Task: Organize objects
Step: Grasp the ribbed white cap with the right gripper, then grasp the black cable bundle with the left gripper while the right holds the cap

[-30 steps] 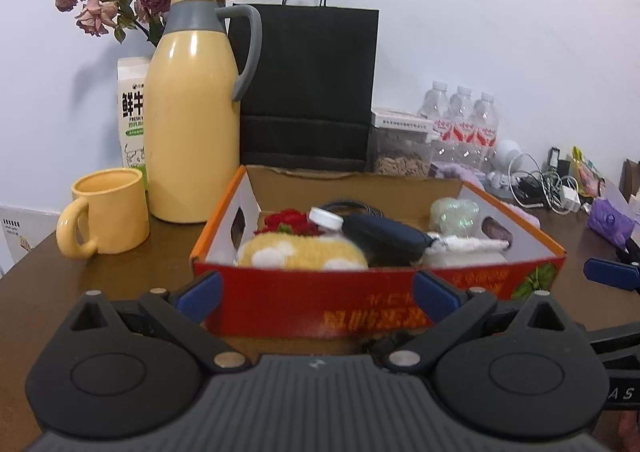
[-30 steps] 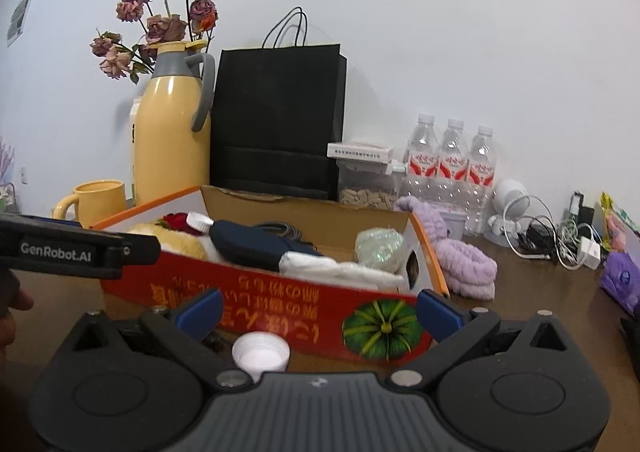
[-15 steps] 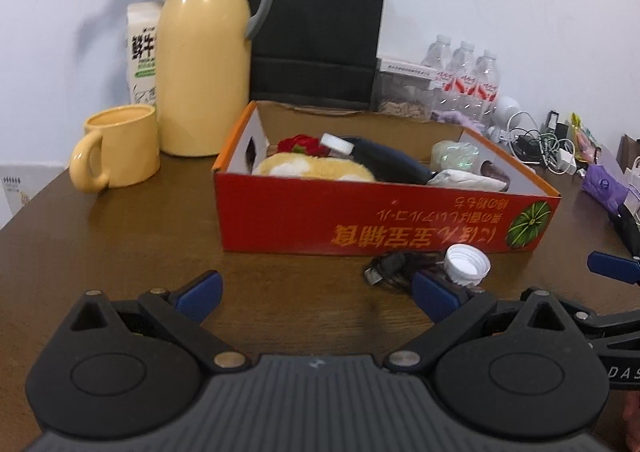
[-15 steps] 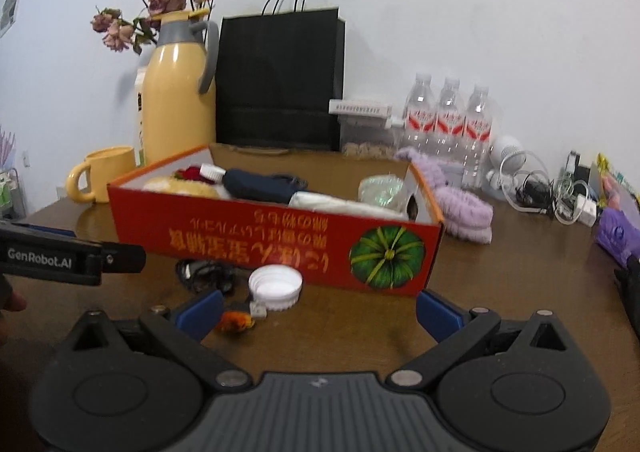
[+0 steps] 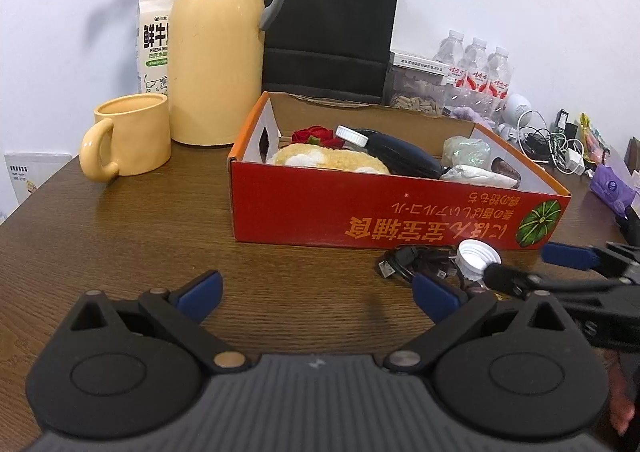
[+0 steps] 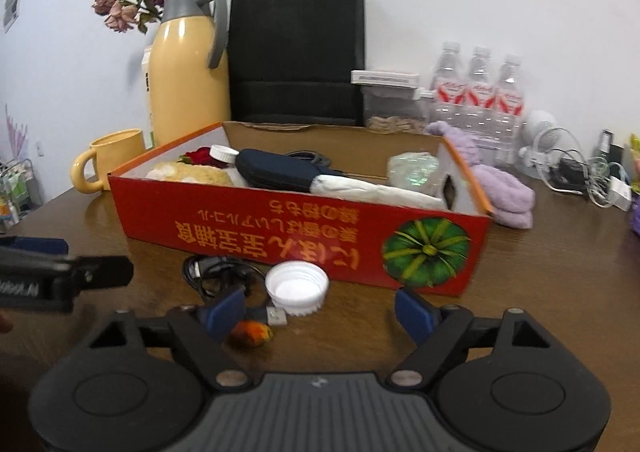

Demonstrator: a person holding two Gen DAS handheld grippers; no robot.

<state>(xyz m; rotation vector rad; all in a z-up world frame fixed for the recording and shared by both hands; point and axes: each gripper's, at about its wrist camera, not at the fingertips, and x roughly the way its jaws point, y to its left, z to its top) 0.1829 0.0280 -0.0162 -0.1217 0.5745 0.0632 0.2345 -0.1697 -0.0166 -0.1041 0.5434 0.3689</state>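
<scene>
Right gripper (image 6: pixel 320 312) angled down at the brown wooden table (image 6: pixel 540 272), jaws spread but just been narrowing; white ribbed plastic cap (image 6: pixel 297 287) lies between them, untouched, near the red cardboard box (image 6: pixel 280 228).

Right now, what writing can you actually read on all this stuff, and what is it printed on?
"FRESH MI…", cut off by the jug, under large Chinese characters: milk carton.
Orange East Asian lettering, printed upside down: red box; I can't transcribe it reliably.
White letters, partly cut off and blurred: left tool's side; unreadable.
Red bottle labels: too small.
Lid label on the clear container: too small.
White card at the left edge: too small.
</scene>
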